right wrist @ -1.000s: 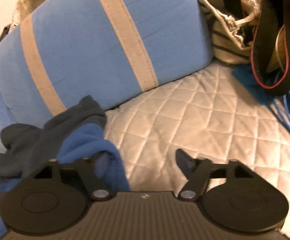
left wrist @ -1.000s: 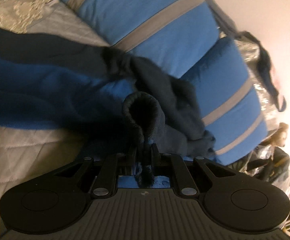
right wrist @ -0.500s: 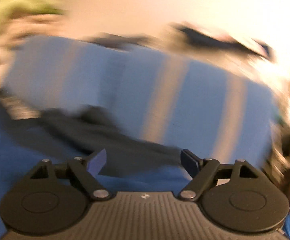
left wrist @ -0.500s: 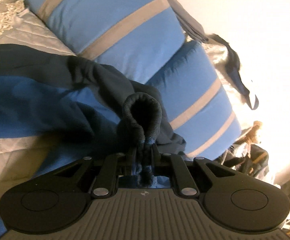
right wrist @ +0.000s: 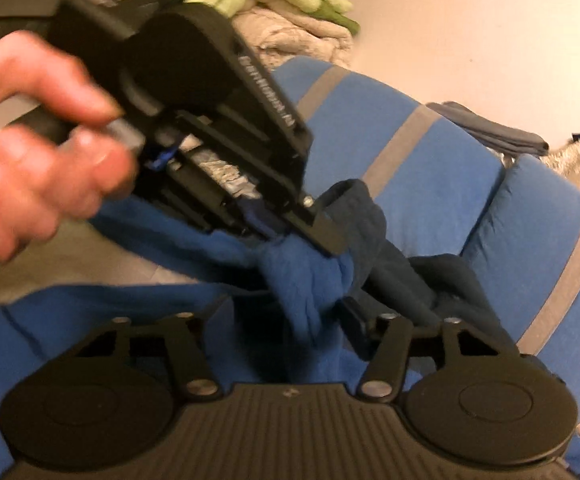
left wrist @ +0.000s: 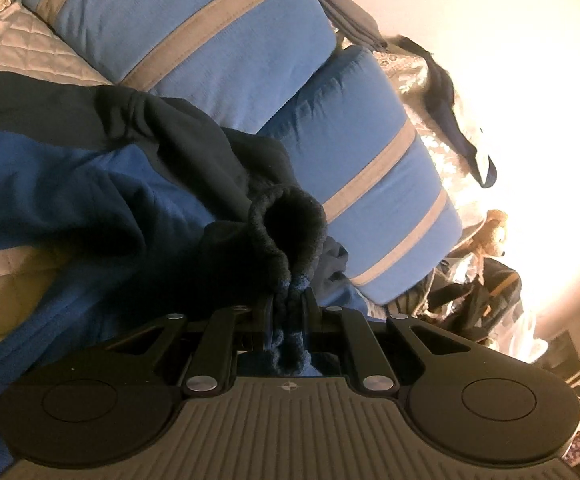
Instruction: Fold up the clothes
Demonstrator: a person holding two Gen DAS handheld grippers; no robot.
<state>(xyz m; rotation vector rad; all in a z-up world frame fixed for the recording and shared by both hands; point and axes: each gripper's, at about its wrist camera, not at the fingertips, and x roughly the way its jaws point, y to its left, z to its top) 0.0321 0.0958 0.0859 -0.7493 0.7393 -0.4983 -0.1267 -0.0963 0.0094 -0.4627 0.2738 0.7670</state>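
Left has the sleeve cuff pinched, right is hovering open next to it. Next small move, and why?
Probably close the right gripper on the blue fabric bunch between its fingers. The left gripper is shut on the dark cuff of the blue sweatshirt, which lies crumpled against the striped cushions; a second grip would let both hands spread it flat.

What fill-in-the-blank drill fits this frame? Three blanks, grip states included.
1. The left tongs are ___ on the dark cuff of the blue sweatshirt.
2. In the right wrist view, a bare ___ grips the left tongs' body.
3. The right tongs are ___, with blue sweatshirt fabric between the fingers.

Missing words: shut; hand; open
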